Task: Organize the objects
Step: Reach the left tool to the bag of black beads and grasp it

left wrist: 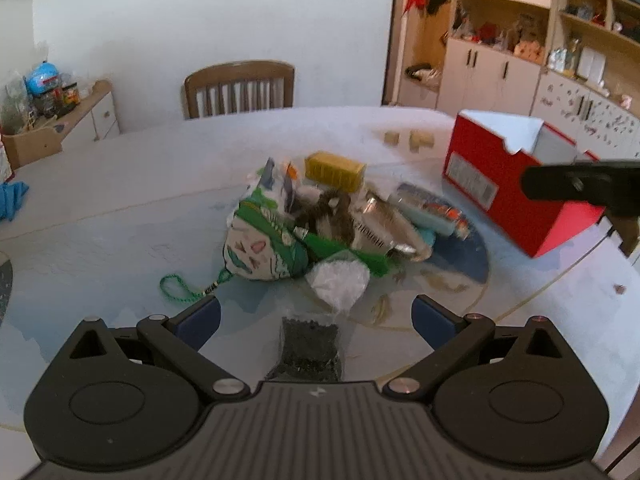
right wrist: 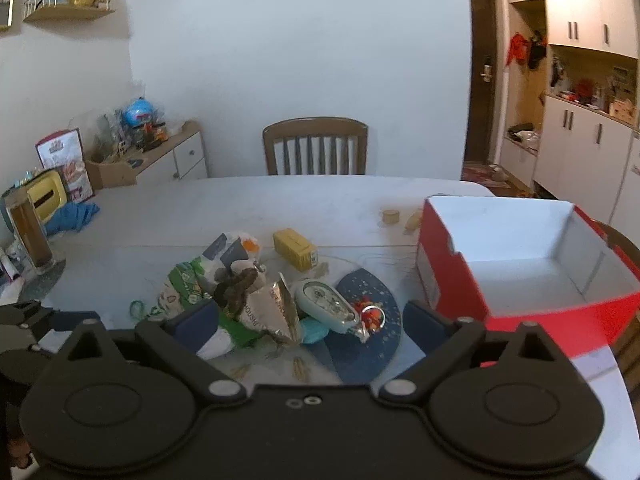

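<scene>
Your 2 grippers, left gripper [left wrist: 316, 316] and right gripper [right wrist: 310, 326], both have their fingers spread wide, holding nothing. The pile [left wrist: 320, 224] sits mid-bench, left of the empty red box [right wrist: 520, 264]. Things look tangled, I think, so pulling 1 may drag others off.

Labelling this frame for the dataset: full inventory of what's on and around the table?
table: 1, white, foreground
shoebox: 1, red outside and white inside, open and empty, table's right side
yellow box: 1, behind the pile
snack packets and pouches pile: several, green, white and silver, table centre
green cord: 1, pile's left edge
black-filled bag: 1, nearest left claw
blue cloth: 1, far left
chair: 1, brown, behind table
left claw: open, empty
right claw: open, empty
</scene>
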{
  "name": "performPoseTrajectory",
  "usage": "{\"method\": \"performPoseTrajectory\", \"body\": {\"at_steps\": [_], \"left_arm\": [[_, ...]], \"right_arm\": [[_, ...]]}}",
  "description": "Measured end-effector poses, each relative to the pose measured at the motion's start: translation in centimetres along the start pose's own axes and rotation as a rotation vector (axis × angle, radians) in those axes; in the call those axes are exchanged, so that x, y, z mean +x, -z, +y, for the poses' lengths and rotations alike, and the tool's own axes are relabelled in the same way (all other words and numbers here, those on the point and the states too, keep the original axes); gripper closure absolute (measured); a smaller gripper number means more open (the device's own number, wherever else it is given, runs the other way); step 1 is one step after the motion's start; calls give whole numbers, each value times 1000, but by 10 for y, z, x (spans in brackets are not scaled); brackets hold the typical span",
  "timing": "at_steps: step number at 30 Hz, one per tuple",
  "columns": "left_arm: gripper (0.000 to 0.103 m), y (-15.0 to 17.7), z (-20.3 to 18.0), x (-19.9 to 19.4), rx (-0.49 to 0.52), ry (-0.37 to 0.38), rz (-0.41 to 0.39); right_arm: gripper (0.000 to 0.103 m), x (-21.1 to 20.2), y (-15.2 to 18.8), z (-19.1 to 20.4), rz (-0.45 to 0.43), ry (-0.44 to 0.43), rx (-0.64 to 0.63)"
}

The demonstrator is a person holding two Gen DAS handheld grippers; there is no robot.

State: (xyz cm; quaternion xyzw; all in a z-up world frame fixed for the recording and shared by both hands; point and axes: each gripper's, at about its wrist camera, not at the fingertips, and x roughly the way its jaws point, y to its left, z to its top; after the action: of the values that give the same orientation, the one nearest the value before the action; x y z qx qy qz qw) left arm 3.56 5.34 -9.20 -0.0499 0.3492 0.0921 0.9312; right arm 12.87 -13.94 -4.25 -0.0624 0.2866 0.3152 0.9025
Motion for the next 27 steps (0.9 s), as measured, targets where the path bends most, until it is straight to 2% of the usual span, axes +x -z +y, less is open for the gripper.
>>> {"method": "performPoseTrajectory", "body": {"at_steps": [6, 9, 15, 21, 23, 24, 27], "left_arm": [[1, 3, -2, 21, -29, -23, 43], [6, 4, -4, 31, -38, -32, 69], [13, 9, -3, 45, -67, -70, 110], [20, 13, -4, 50, -92, -83, 124], [27, 14, -3, 52, -100, -81, 131], [28, 14, -3, 52, -103, -80, 134], [29, 16, -3, 52, -105, -87, 132]], "right_arm": [[9, 48, -12, -19, 54, -27, -20], [15, 75, -17, -27, 100, -66, -50], [25, 116, -16, -31, 179, -76, -146], [29, 139, -15, -36, 241, -131, -158], [30, 145, -14, -34, 256, -144, -182], [30, 148, -14, -33, 264, -151, -185], [38, 154, -13, -32, 286, -185, -192]]}}
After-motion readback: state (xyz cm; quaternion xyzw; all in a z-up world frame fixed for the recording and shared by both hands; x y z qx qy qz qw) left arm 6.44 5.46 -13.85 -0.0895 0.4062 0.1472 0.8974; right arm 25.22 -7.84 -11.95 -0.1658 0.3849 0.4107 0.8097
